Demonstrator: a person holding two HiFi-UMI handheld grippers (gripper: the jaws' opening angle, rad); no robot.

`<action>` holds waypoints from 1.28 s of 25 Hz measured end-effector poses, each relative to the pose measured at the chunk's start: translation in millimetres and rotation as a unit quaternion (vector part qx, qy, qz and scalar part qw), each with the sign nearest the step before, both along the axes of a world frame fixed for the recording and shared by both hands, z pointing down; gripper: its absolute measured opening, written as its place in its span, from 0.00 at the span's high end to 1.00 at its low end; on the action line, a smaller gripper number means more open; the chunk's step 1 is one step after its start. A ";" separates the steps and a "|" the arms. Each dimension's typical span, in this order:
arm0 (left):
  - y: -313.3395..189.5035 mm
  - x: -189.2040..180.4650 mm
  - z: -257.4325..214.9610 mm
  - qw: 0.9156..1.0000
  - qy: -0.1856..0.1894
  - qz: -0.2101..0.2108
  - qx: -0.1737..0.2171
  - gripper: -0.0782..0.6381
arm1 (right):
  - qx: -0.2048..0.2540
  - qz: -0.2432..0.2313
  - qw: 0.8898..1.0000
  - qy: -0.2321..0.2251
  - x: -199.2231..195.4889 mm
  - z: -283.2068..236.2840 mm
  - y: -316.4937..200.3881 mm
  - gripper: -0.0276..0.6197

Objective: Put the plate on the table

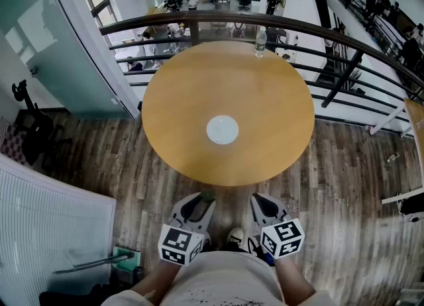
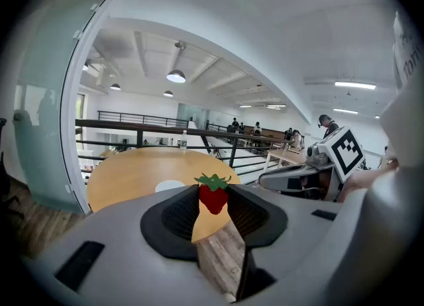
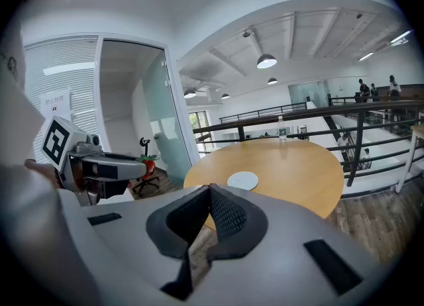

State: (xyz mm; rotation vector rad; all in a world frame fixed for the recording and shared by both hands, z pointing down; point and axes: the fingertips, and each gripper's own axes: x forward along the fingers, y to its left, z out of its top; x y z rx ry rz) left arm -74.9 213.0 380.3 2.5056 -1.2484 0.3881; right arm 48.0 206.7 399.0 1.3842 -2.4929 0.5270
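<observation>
A white plate (image 1: 222, 130) lies flat near the middle of the round wooden table (image 1: 271, 93). Both grippers hang low by the table's near edge, short of the plate. My left gripper (image 1: 206, 199) is shut on a small red strawberry (image 2: 213, 197) with a green top, pinched between its fingertips. The right gripper (image 1: 258, 199) is shut, its tips meeting with nothing between them. From the left gripper view the plate (image 2: 170, 185) lies beyond the berry. In the right gripper view the plate (image 3: 242, 180) sits ahead of the jaws and the left gripper (image 3: 141, 160) shows at the left.
A water bottle (image 1: 260, 42) stands at the table's far edge, by a dark curved railing (image 1: 344, 41) over a lower floor with people. A glass wall (image 1: 46, 46) is to the left. Wooden floor (image 1: 344, 185) surrounds the table.
</observation>
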 end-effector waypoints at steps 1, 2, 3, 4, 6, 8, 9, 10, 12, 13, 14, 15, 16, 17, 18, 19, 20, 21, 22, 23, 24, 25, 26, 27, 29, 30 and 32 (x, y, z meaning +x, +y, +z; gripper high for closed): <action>1.3 -0.7 0.3 1.000 0.000 0.000 0.000 0.68 | 0.000 0.000 1.000 0.000 -0.6 0.3 1.6 0.93; 2.5 -1.4 0.6 1.000 -0.001 0.001 0.000 0.68 | -0.001 0.000 1.000 0.000 -1.2 0.6 3.0 0.93; 3.6 -2.1 0.8 1.000 -0.001 0.001 0.000 0.68 | -0.001 0.000 1.000 0.001 -1.8 0.7 4.2 0.93; 4.6 -2.8 0.9 1.000 -0.002 0.002 0.000 0.68 | -0.001 0.001 1.000 0.001 -2.5 0.7 5.2 0.93; 6.3 -3.9 0.9 1.000 -0.001 0.003 0.000 0.68 | -0.002 0.001 1.000 0.002 -3.5 0.8 7.0 0.93; 8.4 -5.2 0.4 1.000 0.000 0.004 0.000 0.68 | -0.003 0.002 1.000 0.004 -4.2 0.7 9.3 0.93; 9.6 -6.4 0.0 1.000 0.001 0.005 -0.001 0.68 | -0.003 0.003 1.000 0.005 -4.7 0.3 10.5 0.93; 10.8 -8.0 -0.6 1.000 0.003 0.005 -0.001 0.68 | -0.003 0.005 1.000 0.005 -5.3 -0.3 11.5 0.93; 12.7 -12.1 -2.3 1.000 0.006 0.007 -0.001 0.68 | -0.002 0.010 1.000 0.001 -6.6 -2.3 12.4 0.93; 13.6 -14.8 -3.3 1.000 0.008 0.008 0.000 0.68 | 0.000 0.015 1.000 -0.001 -7.1 -3.7 12.2 0.93; 14.4 -18.2 -4.4 1.000 0.011 0.008 0.001 0.68 | 0.002 0.021 1.000 -0.002 -7.9 -5.3 11.7 0.93; 15.1 -22.5 -5.4 1.000 0.013 0.009 0.002 0.68 | 0.004 0.027 1.000 -0.001 -8.9 -6.9 11.2 0.93; 15.9 -27.3 -6.2 1.000 0.015 0.010 0.002 0.68 | 0.006 0.034 0.999 0.001 -10.5 -8.4 10.8 0.93; 17.0 -32.3 -6.5 1.000 0.016 0.011 0.003 0.68 | 0.008 0.040 0.999 0.002 -12.5 -9.9 10.8 0.93; 18.6 -37.4 -6.4 1.000 0.018 0.013 0.003 0.68 | 0.009 0.046 0.999 0.003 -14.9 -11.4 11.5 0.93; 20.6 -42.4 -5.7 1.000 0.019 0.015 0.002 0.68 | 0.011 0.051 0.999 0.003 -17.5 -13.1 12.7 0.93; 22.7 -47.4 -4.8 1.000 0.020 0.018 0.001 0.68 | 0.013 0.056 0.998 0.003 -20.6 -14.8 14.2 0.93; 24.4 -52.5 -3.8 1.000 0.020 0.021 0.000 0.68 | 0.016 0.061 0.998 0.003 -24.3 -16.4 15.6 0.93; 25.5 -57.5 -2.8 0.999 0.021 0.025 0.000 0.68 | 0.018 0.065 0.998 0.003 -28.4 -17.3 16.8 0.93; 25.9 -62.0 -1.9 0.999 0.021 0.028 0.001 0.68 | 0.019 0.068 0.997 0.003 -32.6 -17.1 17.8 0.93; 25.7 -65.6 -1.0 0.999 0.023 0.032 0.001 0.68 | 0.019 0.071 0.997 0.004 -36.7 -15.7 18.9 0.93; 25.4 -68.2 -0.2 0.999 0.025 0.034 0.001 0.68 | 0.017 0.073 0.997 0.006 -40.2 -13.5 20.3 0.93; 24.8 -69.8 0.8 0.999 0.028 0.037 0.000 0.68 | 0.014 0.074 0.997 0.007 -42.8 -10.7 21.9 0.93; 24.1 -70.8 1.8 0.999 0.031 0.039 0.000 0.68 | 0.011 0.076 0.997 0.008 -44.7 -7.9 23.7 0.93; 21.4 -71.9 3.3 0.998 0.036 0.042 -0.002 0.68 | 0.004 0.081 0.997 0.008 -46.5 -2.8 26.5 0.93; 19.0 -72.2 3.6 0.998 0.037 0.043 -0.003 0.68 | 0.001 0.082 0.997 0.008 -46.5 -0.7 26.6 0.93; 10.5 -72.1 3.5 0.998 0.039 0.045 -0.002 0.68 | -0.002 0.085 0.996 0.008 -45.0 2.8 21.8 0.93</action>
